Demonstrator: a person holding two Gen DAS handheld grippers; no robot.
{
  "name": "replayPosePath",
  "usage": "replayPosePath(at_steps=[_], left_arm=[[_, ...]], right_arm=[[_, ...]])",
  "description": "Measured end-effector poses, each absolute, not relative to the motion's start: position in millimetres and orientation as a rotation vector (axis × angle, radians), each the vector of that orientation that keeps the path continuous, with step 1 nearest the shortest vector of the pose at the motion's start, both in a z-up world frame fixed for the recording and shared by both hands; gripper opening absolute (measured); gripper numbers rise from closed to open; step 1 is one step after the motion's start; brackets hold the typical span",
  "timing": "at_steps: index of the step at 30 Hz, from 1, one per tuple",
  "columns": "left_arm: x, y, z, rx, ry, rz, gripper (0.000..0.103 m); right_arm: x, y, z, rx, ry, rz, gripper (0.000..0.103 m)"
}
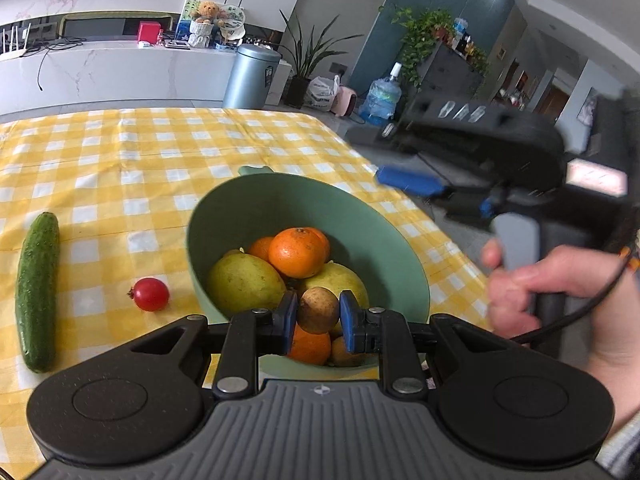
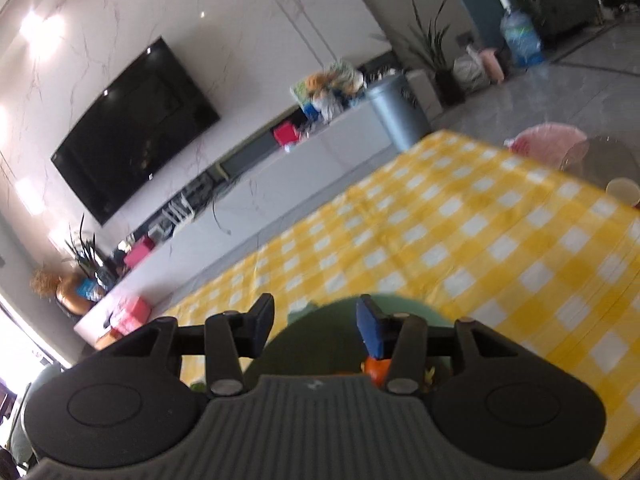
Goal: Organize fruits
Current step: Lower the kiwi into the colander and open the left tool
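Note:
A green bowl point(image 1: 384, 248) on the yellow checked tablecloth holds oranges point(image 1: 297, 252) and yellow-green pears point(image 1: 244, 284). My left gripper point(image 1: 318, 314) is shut on a small brown round fruit point(image 1: 318, 310), held just above the bowl's near side. A small red tomato-like fruit point(image 1: 150, 294) and a cucumber point(image 1: 37, 290) lie on the cloth left of the bowl. My right gripper point(image 2: 316, 326) is open and empty, tilted, above the bowl's point(image 2: 312, 344) rim; it also shows blurred in the left wrist view point(image 1: 412, 182) to the right of the bowl.
The table's right edge point(image 1: 452, 236) runs close to the bowl. Behind the table stand a white counter, a grey bin point(image 1: 252, 76), plants and a water jug. A pink stool point(image 2: 548, 140) and a glass side table point(image 2: 608, 160) stand beyond the table's far corner.

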State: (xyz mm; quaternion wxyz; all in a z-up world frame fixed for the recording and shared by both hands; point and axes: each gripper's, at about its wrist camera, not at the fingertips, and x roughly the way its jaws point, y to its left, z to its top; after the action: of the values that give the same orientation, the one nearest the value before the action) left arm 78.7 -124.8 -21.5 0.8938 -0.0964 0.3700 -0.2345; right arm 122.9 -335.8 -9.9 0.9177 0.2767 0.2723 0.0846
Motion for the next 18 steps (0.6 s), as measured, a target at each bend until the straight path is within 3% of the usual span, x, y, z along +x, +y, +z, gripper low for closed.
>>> replayPosePath(at_steps=[18], left_arm=[[86,-156,-26,-0.161,0.771,-0.460,0.025]], right_arm=[[118,-343,-11,0.578,0.559,0.180,0.045]])
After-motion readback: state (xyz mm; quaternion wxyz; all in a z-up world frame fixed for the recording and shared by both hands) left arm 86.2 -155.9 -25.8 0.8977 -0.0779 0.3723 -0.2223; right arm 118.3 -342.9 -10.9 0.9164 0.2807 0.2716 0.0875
